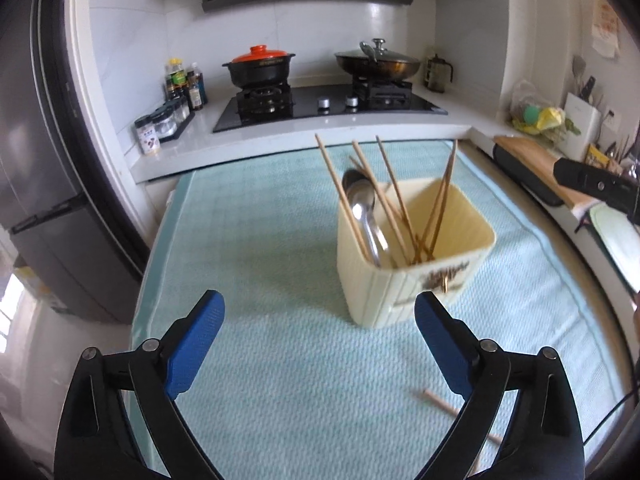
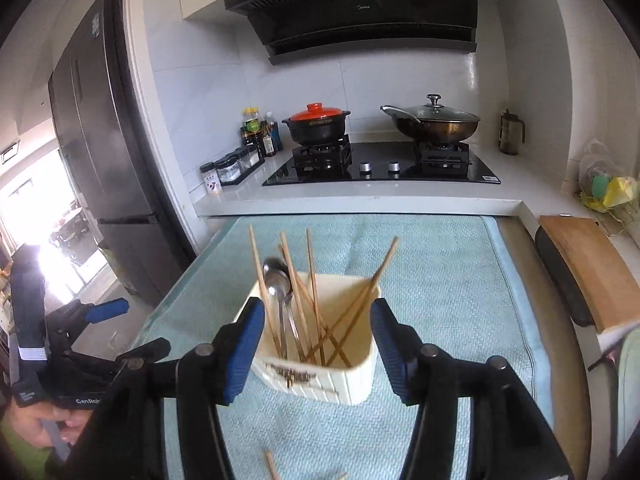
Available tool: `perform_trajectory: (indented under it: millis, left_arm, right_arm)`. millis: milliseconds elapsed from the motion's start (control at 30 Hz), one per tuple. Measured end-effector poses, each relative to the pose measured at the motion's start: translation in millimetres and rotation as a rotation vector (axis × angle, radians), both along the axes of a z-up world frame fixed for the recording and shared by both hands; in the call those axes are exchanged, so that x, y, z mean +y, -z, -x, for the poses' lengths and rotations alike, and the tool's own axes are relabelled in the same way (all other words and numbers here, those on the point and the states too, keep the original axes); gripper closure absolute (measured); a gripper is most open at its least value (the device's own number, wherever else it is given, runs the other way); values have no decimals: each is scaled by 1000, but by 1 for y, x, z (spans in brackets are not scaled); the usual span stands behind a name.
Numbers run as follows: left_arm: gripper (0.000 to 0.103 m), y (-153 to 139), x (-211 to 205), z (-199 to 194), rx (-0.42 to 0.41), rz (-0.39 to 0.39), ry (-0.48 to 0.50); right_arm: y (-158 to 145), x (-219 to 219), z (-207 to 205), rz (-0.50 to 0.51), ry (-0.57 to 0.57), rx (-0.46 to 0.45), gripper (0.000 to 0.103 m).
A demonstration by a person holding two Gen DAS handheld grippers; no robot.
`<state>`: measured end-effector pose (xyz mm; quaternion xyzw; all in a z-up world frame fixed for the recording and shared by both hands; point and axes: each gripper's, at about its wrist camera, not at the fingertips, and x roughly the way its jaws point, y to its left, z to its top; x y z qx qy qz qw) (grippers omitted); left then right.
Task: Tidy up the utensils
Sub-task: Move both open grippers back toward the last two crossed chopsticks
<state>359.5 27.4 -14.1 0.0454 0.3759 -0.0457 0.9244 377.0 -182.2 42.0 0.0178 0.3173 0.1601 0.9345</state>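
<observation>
Left gripper (image 1: 319,334) spread wide above mat (image 1: 260,240), right gripper (image 2: 318,344) spread, empty, facing cream holder (image 2: 320,376) of chopsticks (image 2: 316,280)

The utensil holder (image 2: 320,344) stands on the mat (image 2: 440,304), with chopsticks (image 2: 312,292) and spoons (image 2: 280,284) leaning inside it. One loose chopstick (image 1: 442,404) lies on the mat before it. Behind the mat sits the stove (image 2: 380,170).

A home kitchen: gas hob (image 2: 380,166) with a red-lidded pot (image 2: 318,120) and wok (image 2: 434,122) at centre, range hood (image 2: 360,12) above, fridge (image 2: 104,152) at left.
</observation>
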Motion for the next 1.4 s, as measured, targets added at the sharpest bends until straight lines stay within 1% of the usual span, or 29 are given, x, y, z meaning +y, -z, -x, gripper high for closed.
perform_trajectory:
  millis: [100,200,300,467,533,633,700,800,900,1100,1233,1400]
  left_arm:
    - [7,18,4,44,23,-25,2]
    - [6,31,5,86,30,-18,-14]
    - [6,43,5,123,40,30,-51]
    - [6,65,9,169,81,171,-116]
    - [6,74,8,182,84,183,-135]
    - [6,89,3,195,94,169,-142]
    - [6,98,-3,198,118,159,-123]
    - [6,104,-11,205,128,137,-97]
    - [6,102,-16,210,120,120,-78]
    - [6,96,-28,208,114,100,-46]
    - [6,97,-52,195,131,86,49]
    - [6,90,-86,151,130,66,153]
  right_arm:
    - [17,-9,39,38,8,17,47]
    - [35,-19,79,79,31,31,47]
    - [55,-32,120,92,56,40,47]
    - [89,-60,185,117,111,72,47]
    - [105,-69,206,134,125,99,47]
    - [126,-79,232,165,140,129,47]
    - [137,-82,243,180,151,140,47]
    - [146,-84,250,155,161,159,47]
    - [148,-83,253,131,160,159,47]
    - [150,-74,250,128,133,153,47]
    - [152,-77,251,104,134,160,47]
    - [152,-85,257,84,151,159,47]
